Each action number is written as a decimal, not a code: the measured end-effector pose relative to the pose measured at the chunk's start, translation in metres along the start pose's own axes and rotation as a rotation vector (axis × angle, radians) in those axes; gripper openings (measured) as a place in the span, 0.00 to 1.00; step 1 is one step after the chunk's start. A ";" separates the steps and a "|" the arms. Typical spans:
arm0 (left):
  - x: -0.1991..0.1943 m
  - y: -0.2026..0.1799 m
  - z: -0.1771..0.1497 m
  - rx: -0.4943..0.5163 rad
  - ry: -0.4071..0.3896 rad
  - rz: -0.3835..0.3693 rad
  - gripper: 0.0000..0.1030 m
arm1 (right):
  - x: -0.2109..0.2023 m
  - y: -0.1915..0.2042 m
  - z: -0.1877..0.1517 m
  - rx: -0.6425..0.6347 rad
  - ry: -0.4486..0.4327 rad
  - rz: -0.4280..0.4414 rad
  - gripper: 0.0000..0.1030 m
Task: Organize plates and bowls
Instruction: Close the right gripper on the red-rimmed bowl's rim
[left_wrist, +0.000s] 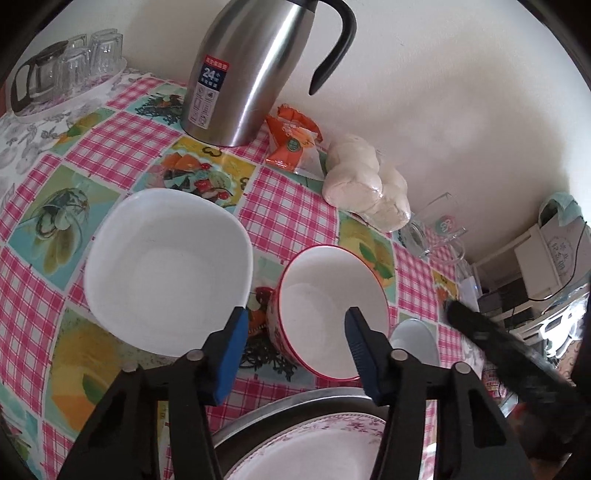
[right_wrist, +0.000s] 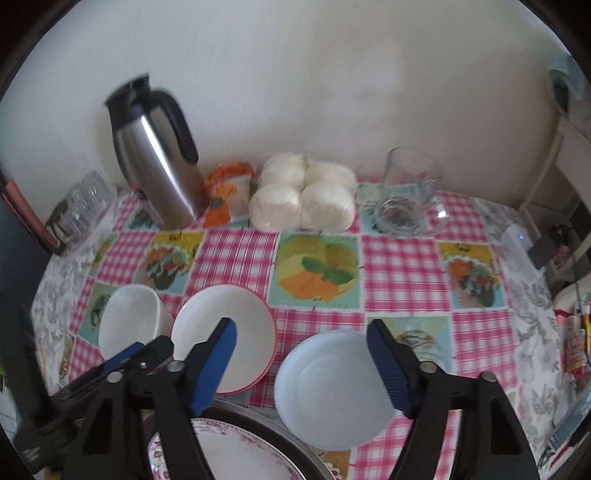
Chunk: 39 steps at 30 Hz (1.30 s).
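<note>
While both tongs hang over the near edge of the table (right_wrist: 402, 266), the floral plate (left_wrist: 314, 446) lies directly under them. The left tongs (left_wrist: 295, 332) stand half open, gripping nothing; the rim of the red-rimmed bowl (left_wrist: 332, 314) sits just ahead between their jaws, so the left hand is nearer to it. The right tongs (right_wrist: 301, 360) are open and empty above the pale plate (right_wrist: 332, 387). Left of the left tongs rests the square white bowl (left_wrist: 166, 269).

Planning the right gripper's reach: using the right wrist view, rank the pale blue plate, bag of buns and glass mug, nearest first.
1. Pale blue plate, just under the right gripper.
2. Bag of buns, far back, centre.
3. Glass mug, far back, right; close to the buns' distance.
</note>
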<state>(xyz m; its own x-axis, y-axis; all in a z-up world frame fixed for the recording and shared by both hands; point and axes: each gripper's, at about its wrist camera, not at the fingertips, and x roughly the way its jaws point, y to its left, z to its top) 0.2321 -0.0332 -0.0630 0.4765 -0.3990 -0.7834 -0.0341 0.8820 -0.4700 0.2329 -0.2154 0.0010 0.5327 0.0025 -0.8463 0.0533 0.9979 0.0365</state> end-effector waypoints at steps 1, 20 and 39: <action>0.001 0.000 0.000 -0.003 0.006 -0.007 0.49 | 0.008 0.004 -0.001 -0.010 0.015 0.000 0.62; 0.037 0.005 -0.005 -0.015 0.071 0.006 0.30 | 0.081 0.031 -0.016 -0.103 0.131 -0.008 0.27; 0.048 0.004 -0.005 0.018 0.055 0.051 0.21 | 0.103 0.035 -0.017 -0.121 0.149 -0.028 0.19</action>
<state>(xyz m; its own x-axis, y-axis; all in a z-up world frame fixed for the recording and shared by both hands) 0.2499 -0.0495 -0.1046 0.4251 -0.3664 -0.8277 -0.0407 0.9057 -0.4219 0.2755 -0.1796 -0.0942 0.4013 -0.0249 -0.9156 -0.0406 0.9982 -0.0449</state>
